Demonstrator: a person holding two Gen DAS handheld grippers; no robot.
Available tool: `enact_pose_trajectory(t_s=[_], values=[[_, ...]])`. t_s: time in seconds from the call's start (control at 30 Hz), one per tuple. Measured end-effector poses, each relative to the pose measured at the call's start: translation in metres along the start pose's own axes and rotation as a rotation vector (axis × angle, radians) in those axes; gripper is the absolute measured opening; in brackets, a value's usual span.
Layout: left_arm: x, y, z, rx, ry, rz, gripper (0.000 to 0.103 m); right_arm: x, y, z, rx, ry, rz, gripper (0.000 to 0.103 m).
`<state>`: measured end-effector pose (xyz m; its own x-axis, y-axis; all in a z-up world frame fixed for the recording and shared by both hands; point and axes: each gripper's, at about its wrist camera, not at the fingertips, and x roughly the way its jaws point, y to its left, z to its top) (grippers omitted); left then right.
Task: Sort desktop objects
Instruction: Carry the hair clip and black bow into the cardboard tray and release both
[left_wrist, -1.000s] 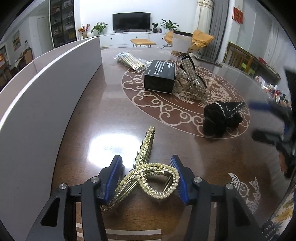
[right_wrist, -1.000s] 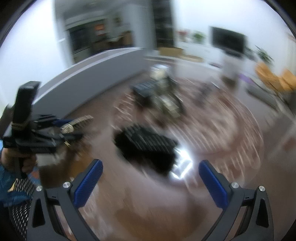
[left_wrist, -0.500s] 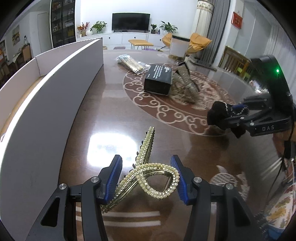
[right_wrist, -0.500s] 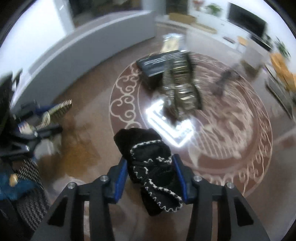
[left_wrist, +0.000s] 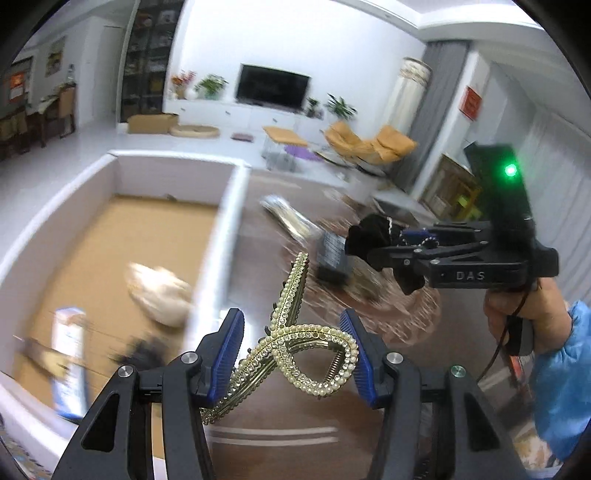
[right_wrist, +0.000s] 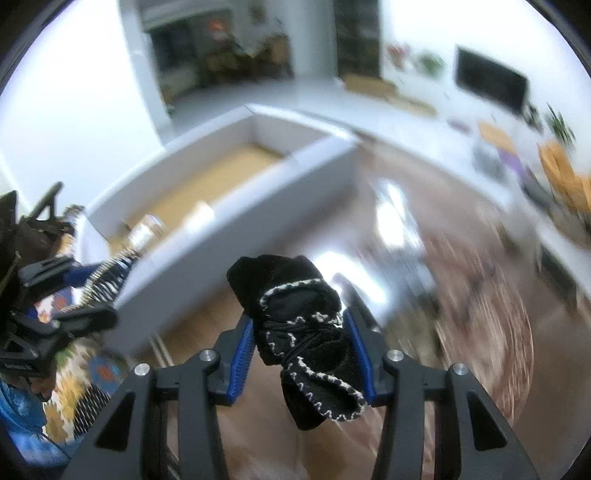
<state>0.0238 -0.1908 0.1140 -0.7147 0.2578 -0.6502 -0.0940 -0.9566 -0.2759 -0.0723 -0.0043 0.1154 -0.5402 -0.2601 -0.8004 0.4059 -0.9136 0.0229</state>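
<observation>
My left gripper (left_wrist: 293, 354) is shut on a gold rhinestone hair claw (left_wrist: 295, 343) and holds it in the air beside the white box (left_wrist: 225, 221). My right gripper (right_wrist: 300, 347) is shut on a black bow hair tie with white stitching (right_wrist: 299, 332), also lifted; it shows in the left wrist view (left_wrist: 373, 236) to the right. The white box (right_wrist: 236, 218) has a tan floor and holds a cream fabric item (left_wrist: 159, 291), a small carton (left_wrist: 68, 347) and a dark item.
On the brown patterned table (left_wrist: 369, 325) lie a black box (left_wrist: 332, 251), a clear packet (left_wrist: 288, 218) and a glittery bow, all blurred. The person's hand in a blue sleeve (left_wrist: 546, 332) holds the right gripper.
Both grippers have risen and swung left toward the white box, its inside now in view. The right gripper closed on the black hair tie and lifted it off the table.
</observation>
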Motion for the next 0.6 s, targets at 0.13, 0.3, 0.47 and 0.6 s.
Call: enact_pose_trajectory(t_s=[0.13, 0.3, 0.47, 0.6], values=[[-0.013, 0.060, 0.030, -0.018, -0.017, 0.142, 0.054, 0.017, 0.054, 0.068, -0.078, -0.094, 0.028, 0.048], [0.003, 0.117, 0.046, -0.062, 0.034, 0.239, 0.054, 0.065, 0.100, 0.127, -0.108, -0.116, 0.061, 0.049], [0.027, 0.148, 0.044, -0.105, 0.089, 0.269, 0.054, 0.128, 0.117, 0.145, -0.134, -0.037, 0.044, 0.049], [0.051, 0.165, 0.043, -0.136, 0.143, 0.312, 0.056, 0.156, 0.111, 0.151, -0.094, -0.029, 0.014, 0.080]])
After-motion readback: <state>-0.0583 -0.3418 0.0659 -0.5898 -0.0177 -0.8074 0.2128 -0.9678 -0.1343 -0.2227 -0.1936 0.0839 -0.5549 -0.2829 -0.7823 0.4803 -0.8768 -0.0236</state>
